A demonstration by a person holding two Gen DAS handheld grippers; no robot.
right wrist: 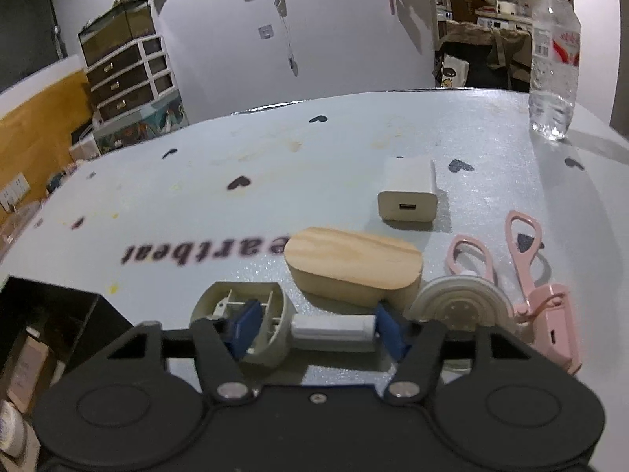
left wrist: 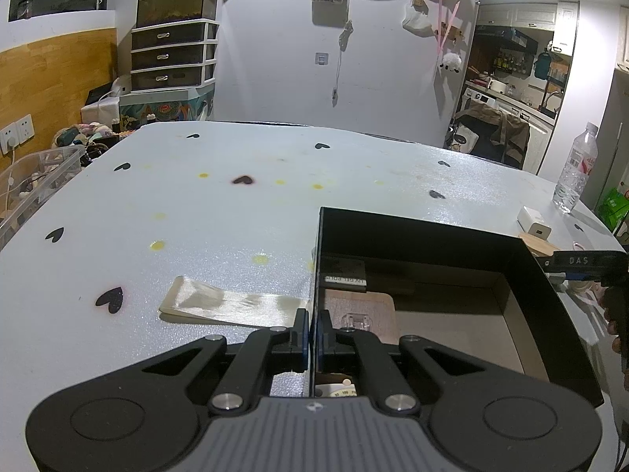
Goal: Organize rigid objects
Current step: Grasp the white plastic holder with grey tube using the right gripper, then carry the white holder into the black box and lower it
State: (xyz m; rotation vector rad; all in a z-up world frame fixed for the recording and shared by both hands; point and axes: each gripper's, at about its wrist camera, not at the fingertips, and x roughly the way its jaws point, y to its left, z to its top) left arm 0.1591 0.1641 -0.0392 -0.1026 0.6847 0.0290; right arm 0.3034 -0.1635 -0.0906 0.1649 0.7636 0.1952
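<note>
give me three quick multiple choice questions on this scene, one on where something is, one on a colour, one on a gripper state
1. Where does the white charger lie?
A. on the table beyond the wooden block
B. inside the black box
C. on top of the water bottle

2. What colour are the scissors?
A. green
B. pink
C. black

3. How does the left gripper stand?
A. wide open over the bare table
B. shut on the wall of the black box
C. shut on the charger

Answers:
1 A: the right wrist view shows it flat on the table, past the wooden block.
2 B: both handles are pink.
3 B: its pads press either side of the near left wall of the black box.
</note>
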